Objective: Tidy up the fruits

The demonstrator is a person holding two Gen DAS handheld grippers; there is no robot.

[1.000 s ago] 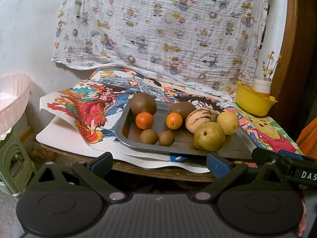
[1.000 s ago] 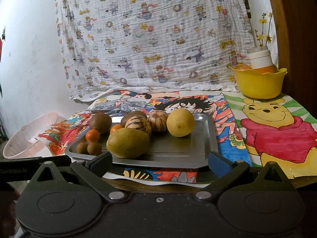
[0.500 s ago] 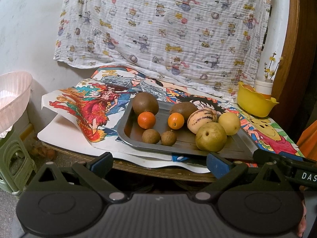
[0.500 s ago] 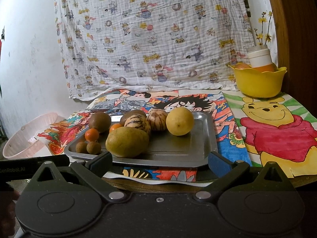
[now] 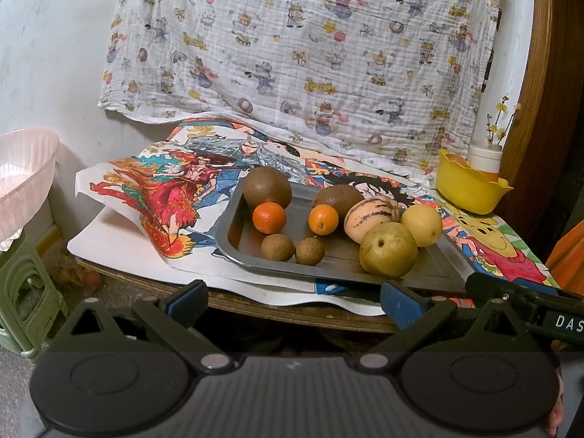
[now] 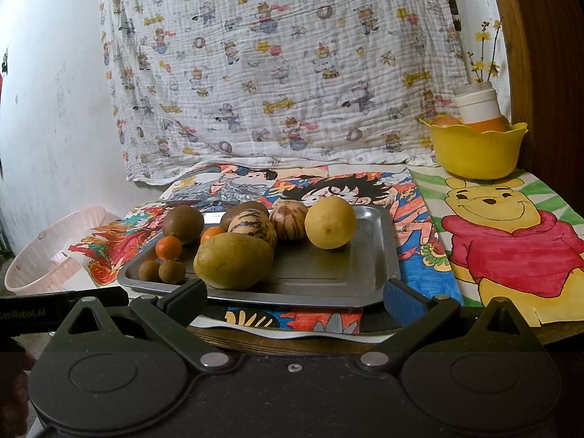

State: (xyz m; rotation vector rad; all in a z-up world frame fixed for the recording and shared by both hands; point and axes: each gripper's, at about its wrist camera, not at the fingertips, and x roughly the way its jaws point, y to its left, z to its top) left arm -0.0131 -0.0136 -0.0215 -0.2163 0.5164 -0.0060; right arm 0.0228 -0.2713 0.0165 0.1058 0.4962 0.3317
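A metal tray (image 5: 438, 266) (image 6: 328, 284) sits on the cartoon-covered table and holds several fruits: a big green pear (image 5: 388, 250) (image 6: 233, 261), a yellow lemon (image 5: 422, 225) (image 6: 330, 222), a striped melon (image 5: 371, 214) (image 6: 253, 228), two kiwis (image 5: 267, 187), two small oranges (image 5: 269, 217), two small brown longans (image 5: 277, 247) (image 6: 171, 271). My left gripper (image 5: 294, 301) is open, short of the table's front edge. My right gripper (image 6: 295, 297) is open too, at the tray's near rim, with nothing between its fingers.
A yellow bowl (image 5: 469, 191) (image 6: 476, 149) with a white bottle stands at the back right by a wooden frame. A pink basket (image 5: 22, 179) (image 6: 43, 266) sits on a green stool (image 5: 25, 292) left of the table. A printed cloth hangs behind. The other gripper's body (image 5: 525, 306) shows at right.
The left wrist view has shifted slightly up and nearer the tray; the right one barely moved. Both grippers stay open and no fruit has moved.
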